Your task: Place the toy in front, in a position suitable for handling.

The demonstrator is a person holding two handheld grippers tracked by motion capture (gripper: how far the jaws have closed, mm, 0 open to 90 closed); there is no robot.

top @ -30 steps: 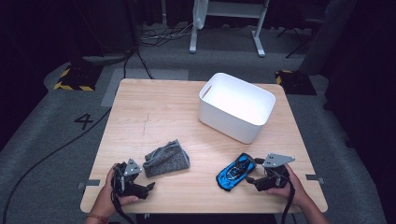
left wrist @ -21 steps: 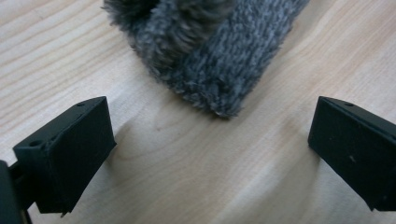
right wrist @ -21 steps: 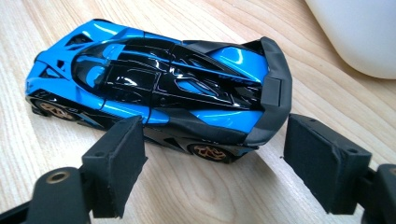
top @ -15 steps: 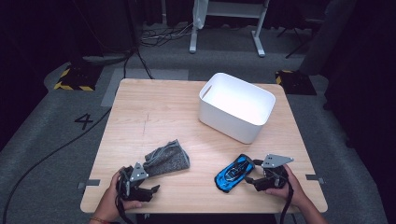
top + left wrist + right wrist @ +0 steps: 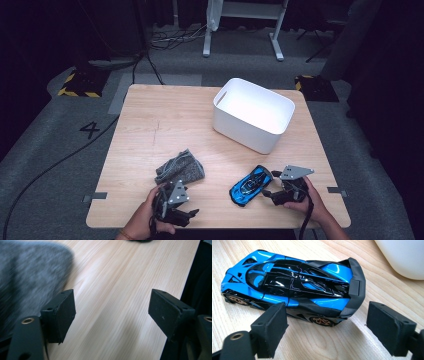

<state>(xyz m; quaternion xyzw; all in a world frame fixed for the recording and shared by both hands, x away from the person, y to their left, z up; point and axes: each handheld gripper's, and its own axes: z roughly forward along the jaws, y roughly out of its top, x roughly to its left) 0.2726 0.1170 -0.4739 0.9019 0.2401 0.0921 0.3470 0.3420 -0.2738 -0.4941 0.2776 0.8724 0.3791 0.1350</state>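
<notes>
A blue and black toy sports car (image 5: pixel 251 184) lies on the wooden table (image 5: pixel 165 120) near the front right. My right gripper (image 5: pixel 269 192) sits just right of it, open. In the right gripper view the car (image 5: pixel 294 287) lies side-on just beyond the spread jaws of that gripper (image 5: pixel 327 327), its rear wing nearest the gap. A crumpled grey cloth (image 5: pixel 179 168) lies front left. My left gripper (image 5: pixel 190 214) is at the front edge, just in front of the cloth, open. In the left gripper view the cloth (image 5: pixel 25 272) is blurred at the left of this gripper (image 5: pixel 112 312), with bare wood between the jaws.
A white plastic bin (image 5: pixel 253 114) stands at the back right of the table, and its rounded corner (image 5: pixel 404 255) shows beyond the car. The table's front edge runs close under both hands. Cables and a yellow-black striped block (image 5: pixel 79 85) lie on the floor to the left.
My left gripper has slid to the right along the front edge, from the cloth's left side to just in front of it. The right gripper and car have not moved.
</notes>
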